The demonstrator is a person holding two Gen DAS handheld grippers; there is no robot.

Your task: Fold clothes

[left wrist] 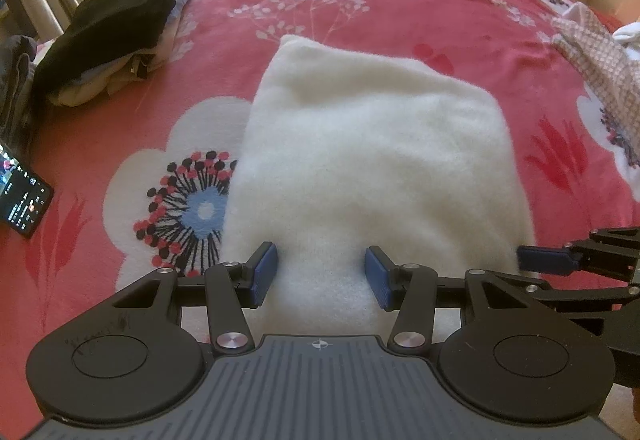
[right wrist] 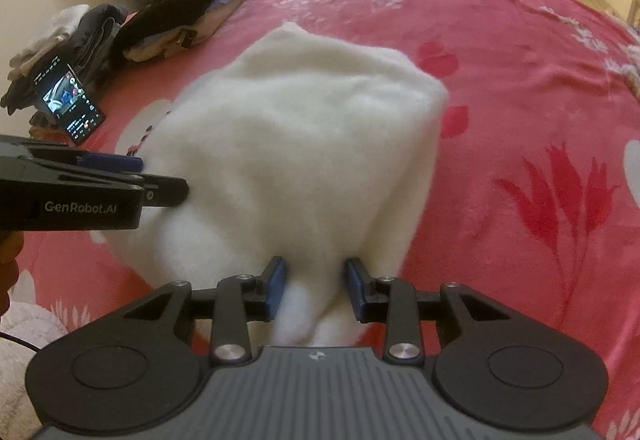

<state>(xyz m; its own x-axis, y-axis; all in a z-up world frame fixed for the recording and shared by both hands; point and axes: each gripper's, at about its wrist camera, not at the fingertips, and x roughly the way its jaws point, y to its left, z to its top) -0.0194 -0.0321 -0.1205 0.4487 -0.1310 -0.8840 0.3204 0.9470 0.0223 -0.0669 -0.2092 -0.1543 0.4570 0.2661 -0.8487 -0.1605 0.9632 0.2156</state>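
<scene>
Count: one folded white fleecy garment (left wrist: 368,144), roughly rectangular and soft-napped, lying mid-bed on one pink plush blanket with white flower print (left wrist: 460,12). One stack of folded clothes topped by a black piece (left wrist: 116,24) sits at the bed's left side, one lit black smartphone (left wrist: 24,196) near it, one checked pink cloth (left wrist: 600,64) at the right edge. Two claws, black linkage arms with ribbed blue pads. Left claw (left wrist: 322,276) is spread apart over the garment's near edge; can't tell if its pads touch the fabric. Right claw (right wrist: 316,288) has a bunched fold of the garment's near right corner between its pads, pinched
</scene>
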